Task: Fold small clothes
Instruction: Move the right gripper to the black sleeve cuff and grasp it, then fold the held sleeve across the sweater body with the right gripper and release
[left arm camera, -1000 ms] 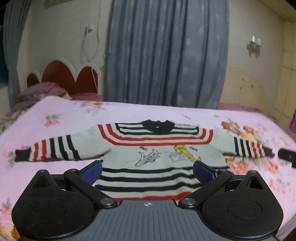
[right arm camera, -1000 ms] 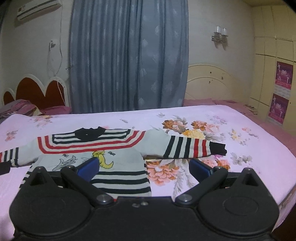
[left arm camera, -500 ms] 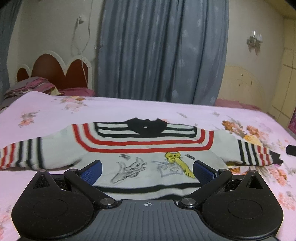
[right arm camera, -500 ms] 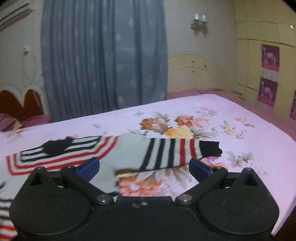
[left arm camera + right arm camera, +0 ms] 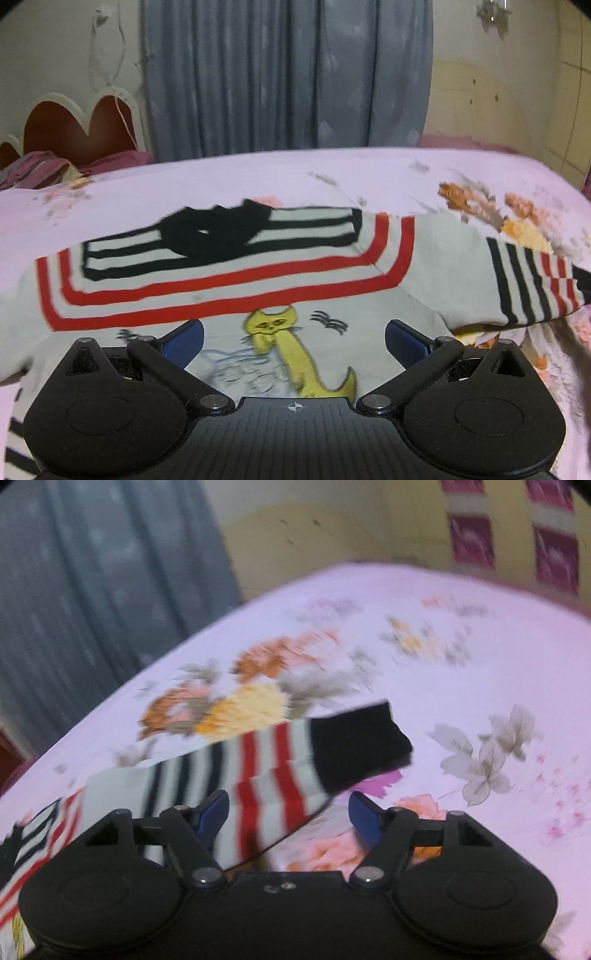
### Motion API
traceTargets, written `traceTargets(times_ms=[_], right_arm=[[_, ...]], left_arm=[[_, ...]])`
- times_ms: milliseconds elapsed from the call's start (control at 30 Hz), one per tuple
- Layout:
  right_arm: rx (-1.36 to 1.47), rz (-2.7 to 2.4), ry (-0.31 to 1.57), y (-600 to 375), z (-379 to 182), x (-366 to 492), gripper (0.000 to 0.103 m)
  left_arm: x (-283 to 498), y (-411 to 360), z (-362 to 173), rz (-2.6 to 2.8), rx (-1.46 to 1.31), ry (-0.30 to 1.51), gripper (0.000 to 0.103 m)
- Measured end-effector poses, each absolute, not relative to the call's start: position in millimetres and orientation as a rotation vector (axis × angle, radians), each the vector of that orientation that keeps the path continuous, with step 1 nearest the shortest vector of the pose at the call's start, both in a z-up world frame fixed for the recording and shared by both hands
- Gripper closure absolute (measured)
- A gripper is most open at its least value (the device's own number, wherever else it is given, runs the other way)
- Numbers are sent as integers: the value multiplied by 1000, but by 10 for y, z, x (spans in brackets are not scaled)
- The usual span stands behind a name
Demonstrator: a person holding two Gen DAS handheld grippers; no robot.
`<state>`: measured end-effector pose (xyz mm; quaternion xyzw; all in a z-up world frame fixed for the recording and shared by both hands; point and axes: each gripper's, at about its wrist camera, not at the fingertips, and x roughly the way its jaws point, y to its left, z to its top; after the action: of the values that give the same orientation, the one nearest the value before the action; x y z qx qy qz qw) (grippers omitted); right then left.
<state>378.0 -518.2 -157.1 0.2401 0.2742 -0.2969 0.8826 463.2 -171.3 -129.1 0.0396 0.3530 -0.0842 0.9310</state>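
Two matte black hand-held grippers with blue finger pads

The left gripper has rounded black lobes, silver pivot screws, a ribbed dark grey centre plate with a small white crosshair mark, and textured blue pads. The right gripper shows the same black linkage bars, silver screws and blue pads.

Floral pink bedsheet; grey curtain; scalloped headboard.

Sweater hem hidden behind left claw; right view motion-blurred.
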Motion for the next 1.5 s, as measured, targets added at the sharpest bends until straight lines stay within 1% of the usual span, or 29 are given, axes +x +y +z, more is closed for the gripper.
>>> traceTargets(times_ms=[100,200,267,333,367,400,433,467,500,567,600,767,967,1067,1133,1267,1400,1467,1500], right_arm=[[569,-634,595,-5381,-1753,3861,37],[562,-627,572,-5413,-1821,3908,36],[559,-626,550,-5449,-1845,3951,41],[571,-628,532,-5496,-1869,3966,51],[572,-635,526,-5515,-1874,3969,55],[571,-639,524,-5547,-1877,3980,63],[560,-645,522,-5564,-1877,3976,79],[538,-666,528,-5585,-1883,3976,84],[537,-672,531,-5625,-1891,3973,86],[525,-675,548,-5638,-1866,4019,86],[487,-685,565,-5589,-1829,4072,95],[266,-487,514,-4873,-1446,4407,96],[170,-235,527,-3725,-1278,4836,96],[111,-115,559,-3106,-1314,5053,96],[66,-27,583,-2685,-1367,5172,96],[-7,106,648,-1967,-1577,5347,96],[-50,178,757,-1506,-1924,5476,95],[-99,170,728,-1367,-1972,5420,89],[-92,180,726,-1348,-1959,5410,76]], left_arm=[[4789,-1880,-1378,-171,98,746,0],[4925,-1996,-1420,-170,105,756,0],[4993,-2037,-1406,-174,92,758,0],[5061,-2025,-1371,-187,60,763,0],[5092,-2000,-1350,-191,39,764,0],[5120,-1965,-1329,-183,26,763,0],[5146,-1925,-1310,-172,25,762,0],[5179,-1862,-1294,-160,29,765,0],[5205,-1802,-1287,-145,39,771,0],[5266,-1645,-1303,-114,70,798,0],[5289,-1558,-1320,-99,78,811,0],[5284,-998,-1399,-71,70,829,1],[5225,-372,-1446,-72,-7,810,1],[5177,-40,-1432,-74,-69,794,1],[5153,160,-1446,-68,-106,796,19],[5141,472,-1543,-42,-163,816,20],[5137,645,-1612,-32,-201,826,20],[5146,670,-1635,-42,-221,830,20],[5150,663,-1635,-50,-231,829,20]])
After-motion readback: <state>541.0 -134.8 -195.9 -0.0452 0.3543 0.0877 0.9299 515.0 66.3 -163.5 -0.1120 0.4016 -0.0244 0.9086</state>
